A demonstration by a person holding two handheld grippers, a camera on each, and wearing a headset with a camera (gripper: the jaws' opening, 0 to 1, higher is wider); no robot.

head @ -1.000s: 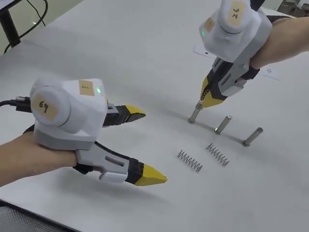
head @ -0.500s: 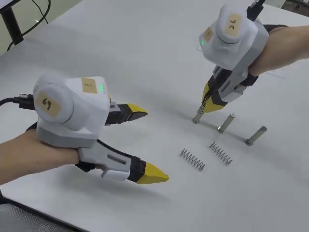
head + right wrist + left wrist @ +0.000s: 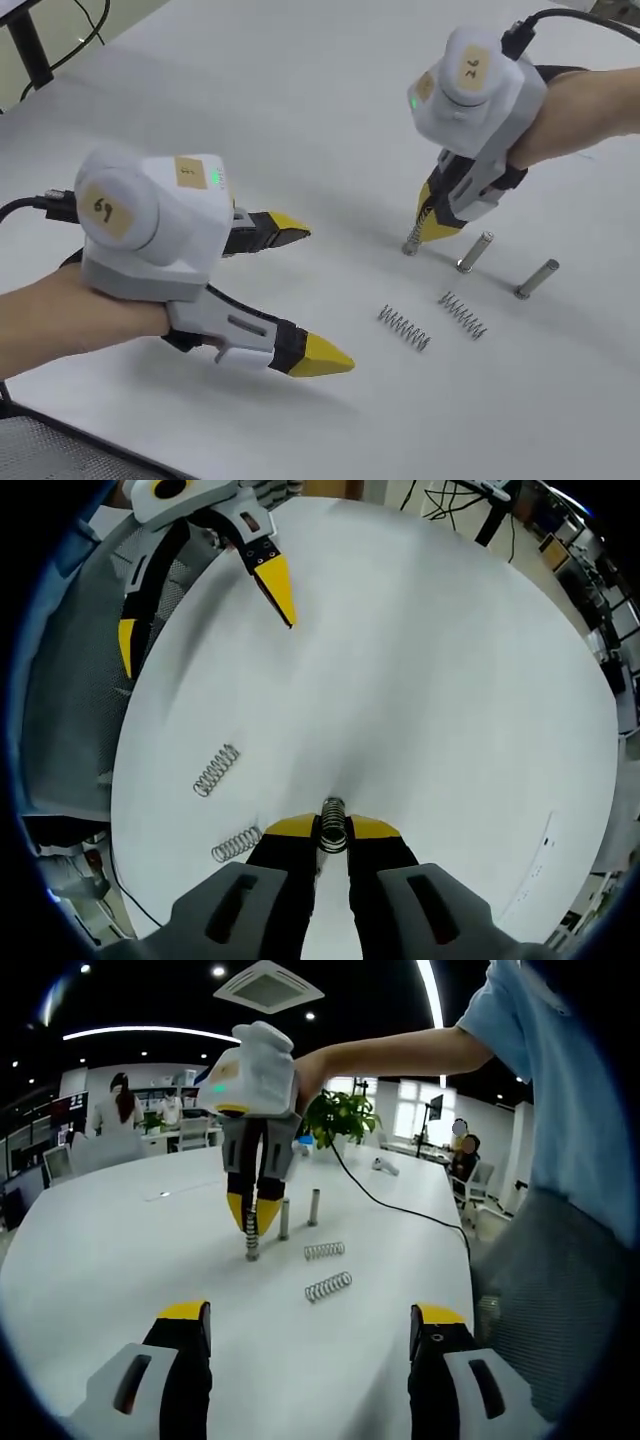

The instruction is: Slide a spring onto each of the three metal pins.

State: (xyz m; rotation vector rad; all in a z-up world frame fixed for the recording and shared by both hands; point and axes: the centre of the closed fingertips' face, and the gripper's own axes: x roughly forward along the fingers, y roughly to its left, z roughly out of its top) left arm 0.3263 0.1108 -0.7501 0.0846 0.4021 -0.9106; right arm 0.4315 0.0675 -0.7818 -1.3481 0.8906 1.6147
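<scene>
Right gripper (image 3: 432, 228): jaws clenched on a spring (image 3: 332, 832), held upright, lower end at the top of the first pin (image 3: 411, 244); how far it is on cannot be told.
Step in hand: threading the first spring.
Next move, as judged: keep it in line, push down, let go.
Second pin (image 3: 474, 252), third pin (image 3: 536, 279): bare, just beside.
Second spring (image 3: 404, 328), third spring (image 3: 463, 314): flat on table (image 3: 250, 100), near.
Left gripper (image 3: 318, 295): jaws spread, empty, well apart.

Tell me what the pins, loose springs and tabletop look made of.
Pins: likely bare steel, grey with a soft sheen. Loose springs: thin coiled wire, probably steel, silvery. Tabletop: smooth matte white, perhaps laminate; the look leaves it open.
</scene>
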